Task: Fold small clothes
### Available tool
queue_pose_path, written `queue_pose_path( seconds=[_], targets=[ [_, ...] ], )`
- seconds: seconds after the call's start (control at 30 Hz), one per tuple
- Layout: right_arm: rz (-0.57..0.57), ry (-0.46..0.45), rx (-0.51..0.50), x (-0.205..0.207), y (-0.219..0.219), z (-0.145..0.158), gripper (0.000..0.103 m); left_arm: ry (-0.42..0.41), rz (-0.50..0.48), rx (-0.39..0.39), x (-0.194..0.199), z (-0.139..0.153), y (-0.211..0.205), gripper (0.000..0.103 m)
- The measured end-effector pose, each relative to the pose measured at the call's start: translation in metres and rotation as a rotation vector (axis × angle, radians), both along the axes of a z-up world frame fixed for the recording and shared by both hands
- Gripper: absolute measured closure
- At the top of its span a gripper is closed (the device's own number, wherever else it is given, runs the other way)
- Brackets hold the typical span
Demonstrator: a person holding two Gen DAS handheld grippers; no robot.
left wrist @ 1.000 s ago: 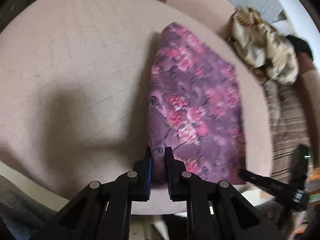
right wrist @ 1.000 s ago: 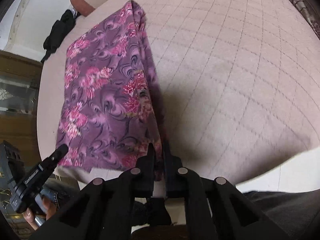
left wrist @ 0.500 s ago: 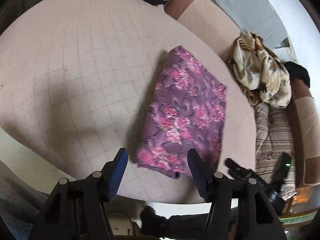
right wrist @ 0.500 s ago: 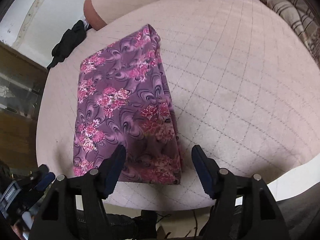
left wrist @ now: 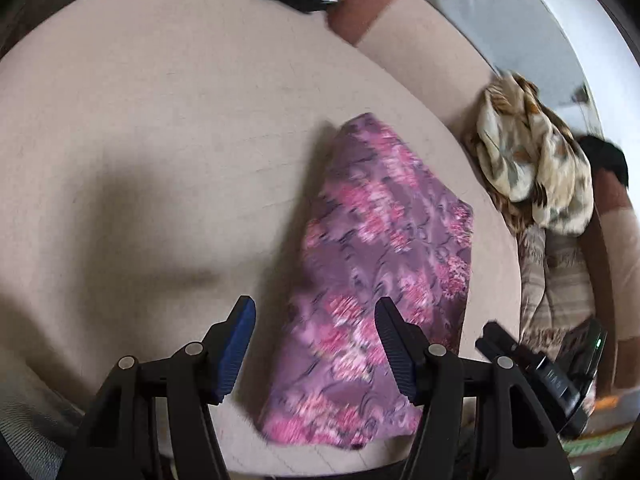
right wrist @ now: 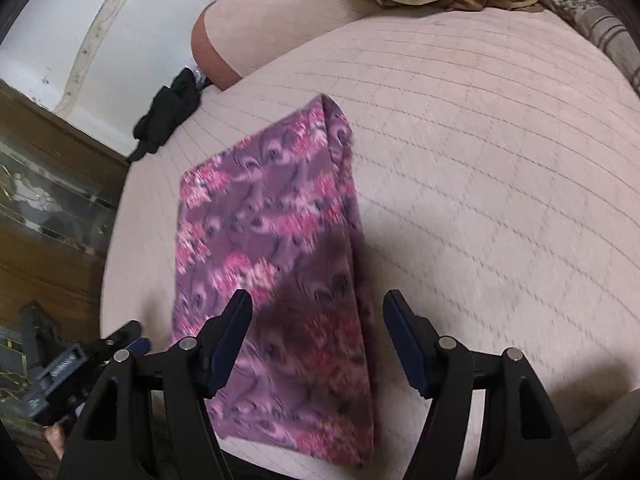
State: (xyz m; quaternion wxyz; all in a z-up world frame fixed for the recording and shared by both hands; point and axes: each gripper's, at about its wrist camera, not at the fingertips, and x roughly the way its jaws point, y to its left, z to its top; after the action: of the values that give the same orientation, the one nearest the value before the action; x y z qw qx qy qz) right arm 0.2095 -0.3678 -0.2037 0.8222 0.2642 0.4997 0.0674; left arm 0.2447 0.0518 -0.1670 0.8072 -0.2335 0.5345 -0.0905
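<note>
Low in each wrist view the tongs stand wide and empty: a second ago both the left gripper (left wrist: 314, 344) and the right gripper (right wrist: 318, 340) pinched the near edge of the purple cloth with pink flowers (left wrist: 384, 280), and now they have let it go and drawn back above it. The cloth lies flat as a long folded panel across the middle of both frames, so this fold looks finished. It rests on a beige quilted cushion surface (right wrist: 480, 160). Farther off, upper right in the left view, sits a crumpled cream and brown patterned cloth (left wrist: 532, 160); a dark wooden cabinet (right wrist: 48, 216) fills the right view's left edge.
</note>
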Motion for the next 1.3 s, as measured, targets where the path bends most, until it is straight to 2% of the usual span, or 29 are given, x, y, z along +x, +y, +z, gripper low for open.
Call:
queue_pose_path(
  seconds=[0.1,0.2,0.3,0.4,0.47,0.5,0.53,0.6,0.63,0.67,0.7,0.77,0.83,0.93,1.0,1.03,1.1,1.13,1.2,1.23,1.27,1.3],
  targets=[
    [0.005,-0.019,-0.010,0.020,-0.004,0.006,0.036,-0.032,-0.057,0.071,0.023,0.008,-0.015,0.037],
    [0.026,0.018,-0.008,0.054,0.001,0.006,0.036,-0.013,-0.108,0.144,0.056,0.009,-0.029,0.037],
    [0.069,0.018,-0.006,0.084,0.009,0.002,0.036,-0.024,-0.169,0.163,0.089,-0.003,-0.042,0.034],
    [0.053,0.029,-0.001,0.094,0.005,-0.022,0.036,0.019,-0.171,0.116,0.098,-0.033,-0.042,0.034],
    [0.028,0.077,0.045,0.091,-0.001,-0.045,0.037,0.080,-0.105,-0.035,0.098,-0.045,-0.031,0.034],
    [0.026,0.085,0.055,0.090,-0.002,-0.049,0.039,0.082,-0.115,-0.060,0.100,-0.044,-0.031,0.034],
    [0.034,0.084,0.059,0.093,0.000,-0.052,0.041,0.062,-0.139,-0.074,0.104,-0.042,-0.033,0.034],
    [0.081,0.072,0.049,0.104,0.008,-0.051,0.053,0.034,-0.155,-0.057,0.112,-0.045,-0.037,0.034],
    [0.101,0.076,0.047,0.109,0.012,-0.052,0.066,0.058,-0.166,-0.063,0.116,-0.053,-0.039,0.036],
    [0.109,0.082,0.035,0.113,0.015,-0.055,0.068,0.076,-0.164,-0.076,0.118,-0.060,-0.040,0.043],
    [0.114,0.081,0.022,0.114,0.016,-0.056,0.071,0.075,-0.160,-0.092,0.119,-0.063,-0.038,0.046],
    [0.112,0.070,0.030,0.111,0.013,-0.056,0.081,0.058,-0.175,-0.112,0.118,-0.057,-0.039,0.069],
    [0.098,0.048,0.073,0.104,0.007,-0.049,0.085,0.008,-0.198,-0.132,0.109,-0.040,-0.036,0.077],
    [0.112,-0.016,0.071,0.087,0.006,-0.028,0.085,-0.043,-0.196,-0.175,0.093,-0.018,-0.030,0.077],
    [0.127,-0.032,0.051,0.084,0.010,-0.022,0.085,-0.032,-0.182,-0.169,0.092,-0.020,-0.027,0.076],
    [0.128,-0.020,0.046,0.086,0.011,-0.024,0.084,0.001,-0.174,-0.105,0.096,-0.029,-0.031,0.072],
    [0.114,0.051,-0.019,0.094,0.015,-0.045,0.075,0.043,-0.144,0.022,0.099,-0.045,-0.036,0.057],
    [0.104,0.079,-0.036,0.097,0.015,-0.052,0.061,0.048,-0.131,0.019,0.099,-0.047,-0.034,0.049],
    [0.065,0.083,0.011,0.094,0.009,-0.049,0.057,0.038,-0.127,-0.018,0.098,-0.040,-0.031,0.050],
    [0.060,0.073,0.005,0.092,0.007,-0.040,0.051,0.009,-0.115,-0.029,0.096,-0.030,-0.027,0.050],
    [0.055,0.049,-0.004,0.091,0.005,-0.029,0.041,-0.005,-0.105,-0.026,0.096,-0.022,-0.024,0.045],
    [0.051,0.031,-0.007,0.090,0.003,-0.019,0.037,-0.009,-0.103,-0.020,0.096,-0.018,-0.021,0.041]
  ],
)
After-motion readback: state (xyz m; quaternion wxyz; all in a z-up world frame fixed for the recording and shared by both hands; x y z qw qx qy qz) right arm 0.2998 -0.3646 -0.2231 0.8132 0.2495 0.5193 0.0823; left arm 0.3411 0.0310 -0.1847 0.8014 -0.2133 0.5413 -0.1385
